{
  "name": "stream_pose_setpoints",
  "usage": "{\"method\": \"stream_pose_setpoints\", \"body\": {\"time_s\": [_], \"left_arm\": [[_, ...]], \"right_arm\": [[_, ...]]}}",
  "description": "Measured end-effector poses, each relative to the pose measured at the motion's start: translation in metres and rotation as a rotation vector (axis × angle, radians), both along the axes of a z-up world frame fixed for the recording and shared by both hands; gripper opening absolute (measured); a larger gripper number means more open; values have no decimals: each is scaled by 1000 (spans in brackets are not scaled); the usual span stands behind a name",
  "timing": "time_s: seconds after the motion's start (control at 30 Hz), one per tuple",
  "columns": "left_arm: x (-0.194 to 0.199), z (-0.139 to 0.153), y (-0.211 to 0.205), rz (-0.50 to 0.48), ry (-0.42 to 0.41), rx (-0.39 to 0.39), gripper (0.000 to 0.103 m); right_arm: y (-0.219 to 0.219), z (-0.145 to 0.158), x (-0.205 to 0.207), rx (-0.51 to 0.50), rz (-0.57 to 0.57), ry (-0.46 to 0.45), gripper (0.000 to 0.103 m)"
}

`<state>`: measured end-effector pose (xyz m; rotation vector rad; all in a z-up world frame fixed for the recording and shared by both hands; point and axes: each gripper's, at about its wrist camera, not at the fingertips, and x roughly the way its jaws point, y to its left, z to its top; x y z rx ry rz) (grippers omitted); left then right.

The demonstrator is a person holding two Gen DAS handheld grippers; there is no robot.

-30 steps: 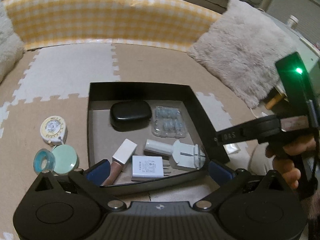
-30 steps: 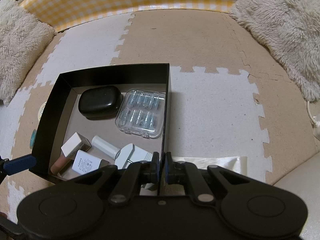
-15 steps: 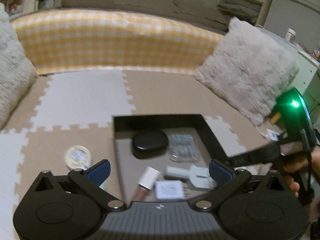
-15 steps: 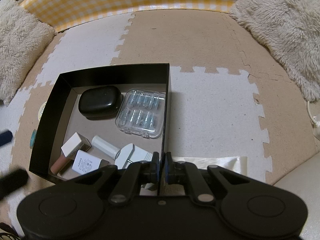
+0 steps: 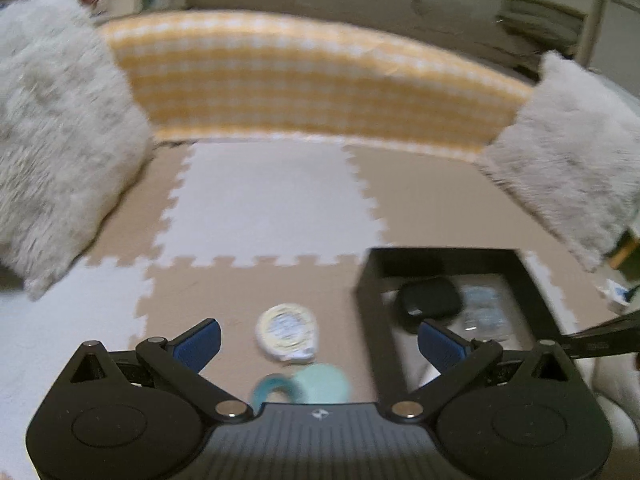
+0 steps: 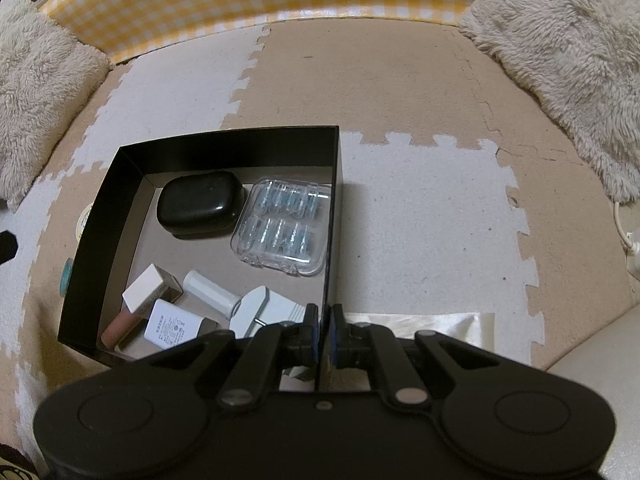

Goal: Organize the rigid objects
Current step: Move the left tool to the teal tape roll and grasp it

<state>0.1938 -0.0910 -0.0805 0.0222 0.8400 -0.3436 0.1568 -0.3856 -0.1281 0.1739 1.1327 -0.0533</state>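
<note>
With my right gripper [image 6: 324,330] pinched on the black box [image 6: 224,136] wall, my left gripper [image 5: 318,340] hangs wide open, holding nothing.
Round tape measure [image 5: 286,332] lies on the mat [image 5: 272,208] between my left fingers, left of the box; below it, blurred, what looks like a mint disc [image 5: 322,382] and teal ring [image 5: 272,388].

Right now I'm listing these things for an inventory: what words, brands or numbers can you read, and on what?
No text reads clearly.
Charger in the box: printed lines, too small to read.
Lip gloss: lettering along its cap, too small.
Tape measure: round label, blurred.
</note>
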Motion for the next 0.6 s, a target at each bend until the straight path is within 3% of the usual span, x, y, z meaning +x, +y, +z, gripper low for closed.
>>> {"method": "stream_pose_setpoints", "body": {"time_s": [0.1, 0.27, 0.43, 0.6], "left_arm": [[10, -18, 13, 46, 72, 8, 103], [18, -42, 27, 112, 174, -59, 101], [18, -60, 32, 136, 239, -124, 78], [20, -75, 36, 163, 276, -173, 67]], "right_arm": [[1, 0, 0, -3, 3, 2, 6], [1, 0, 0, -4, 3, 2, 6], [1, 0, 0, -4, 3, 3, 6], [1, 0, 0, -4, 3, 3, 6]]}}
